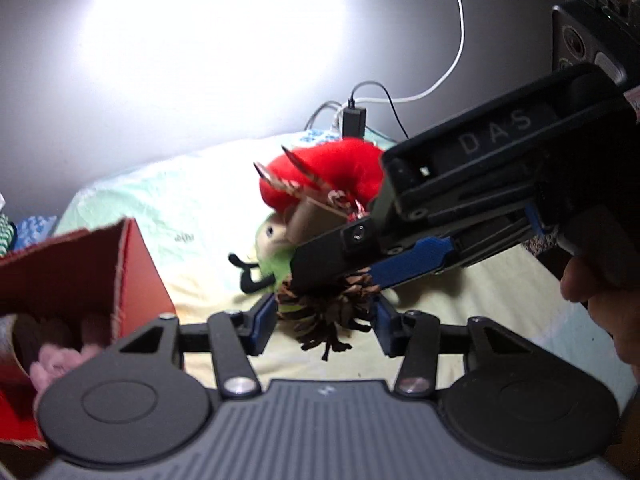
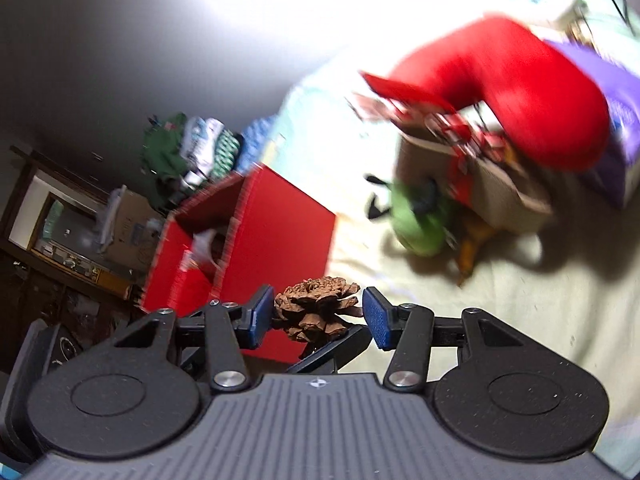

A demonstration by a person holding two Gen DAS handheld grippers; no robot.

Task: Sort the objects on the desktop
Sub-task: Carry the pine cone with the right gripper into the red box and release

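A brown pine cone (image 1: 326,312) sits between the blue pads of my left gripper (image 1: 326,322), whose jaws stand wide around it; whether they touch it I cannot tell. My right gripper's body (image 1: 480,208) reaches in from the right just above the cone. In the right wrist view the same cone (image 2: 318,312) lies between the right gripper's (image 2: 318,316) spread pads (image 2: 378,318), with a gap on the right side. A red open box (image 2: 256,240) stands at the left, also in the left wrist view (image 1: 80,272).
A red plush (image 1: 332,172), a small cardboard box (image 2: 476,176), a green plush toy (image 2: 420,220) and an orange item lie in a pile on the pale cloth (image 2: 520,320). A purple box (image 2: 616,120) is behind them. A black charger with cables (image 1: 354,120) lies at the back.
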